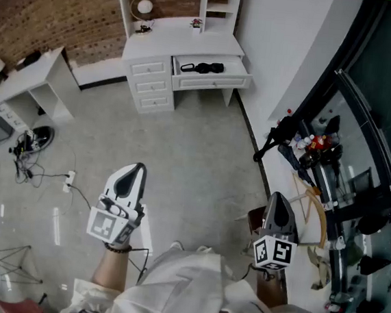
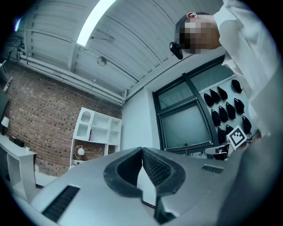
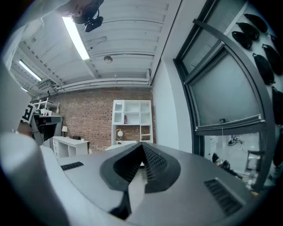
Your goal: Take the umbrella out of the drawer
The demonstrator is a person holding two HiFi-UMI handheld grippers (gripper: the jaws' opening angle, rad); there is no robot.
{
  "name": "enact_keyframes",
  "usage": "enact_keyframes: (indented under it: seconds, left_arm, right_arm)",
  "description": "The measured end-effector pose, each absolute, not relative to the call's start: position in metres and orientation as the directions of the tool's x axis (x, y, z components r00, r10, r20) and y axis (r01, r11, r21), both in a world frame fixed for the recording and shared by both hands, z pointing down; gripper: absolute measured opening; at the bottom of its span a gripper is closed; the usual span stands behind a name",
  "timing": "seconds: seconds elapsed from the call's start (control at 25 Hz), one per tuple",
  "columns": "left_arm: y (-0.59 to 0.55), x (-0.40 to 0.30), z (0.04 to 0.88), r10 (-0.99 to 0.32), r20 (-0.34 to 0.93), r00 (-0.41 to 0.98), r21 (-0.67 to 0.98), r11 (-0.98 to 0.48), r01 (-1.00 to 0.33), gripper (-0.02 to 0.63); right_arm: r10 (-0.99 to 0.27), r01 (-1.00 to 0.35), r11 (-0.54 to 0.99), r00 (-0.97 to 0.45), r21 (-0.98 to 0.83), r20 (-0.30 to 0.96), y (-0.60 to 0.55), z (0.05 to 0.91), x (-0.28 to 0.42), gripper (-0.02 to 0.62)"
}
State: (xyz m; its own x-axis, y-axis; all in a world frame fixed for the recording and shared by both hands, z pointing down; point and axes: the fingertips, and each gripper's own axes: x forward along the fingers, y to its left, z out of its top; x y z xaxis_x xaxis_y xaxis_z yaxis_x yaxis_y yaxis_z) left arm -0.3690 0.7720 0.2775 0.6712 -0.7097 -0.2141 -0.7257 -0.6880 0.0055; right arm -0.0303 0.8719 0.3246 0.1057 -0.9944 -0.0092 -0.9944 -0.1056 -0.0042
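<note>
So the black folded umbrella [image 1: 202, 68] was lying in the pulled-out white drawer [image 1: 213, 82] of the white wooden desk with a shelf unit on top [image 1: 182, 44], way across the room against the brown brick wall [image 1: 51, 8]. Both grippers were well apart from it, held over the grey floor [image 1: 195, 159] close to the person's body.

The light grey left gripper [image 1: 138, 169] had its fingers pressed together tip to tip with nothing between them. It tilted up a bit, so its own view was mostly ceiling and a dark window. The light grey right gripper [image 1: 278, 197] was the same deal: fingers closed on each other, nothing pinched, pointing roughly level toward the desk end of the room.

A small round lamp [image 1: 143, 6] sat on the desk top, up and left of the drawer. A separate white side table [image 1: 34, 78] stood off to the left by the brick wall, with a tangle of cables [image 1: 27, 150] on the floor near it.
</note>
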Motion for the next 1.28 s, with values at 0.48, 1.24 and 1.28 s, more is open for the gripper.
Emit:
enact_keyframes:
  seconds: [0.48, 1.24, 1.28]
  left_arm:
    - [0.769, -0.386, 0.284, -0.704, -0.22, 0.675, 0.021, -0.695, -0.718, 0.028]
    - [0.734, -0.405, 0.305, -0.637, -0.17, 0.752, 0.063, -0.769, -0.637, 0.355]
    - [0.732, -0.404, 0.306, -0.635, -0.167, 0.754, 0.063, -0.77, -0.634, 0.361]
  right_arm:
    - [-0.994, -0.994, -0.104, 0.104, -0.014, -0.029, 0.87, 0.325, -0.048, 0.017]
    - [-0.985, -0.985, -0.17, 0.17, 0.002, 0.002, 0.851, 0.337, -0.085, 0.017]
    - [-0.985, -0.985, -0.172, 0.172, 0.0, 0.0, 0.849, 0.336, -0.084, 0.017]
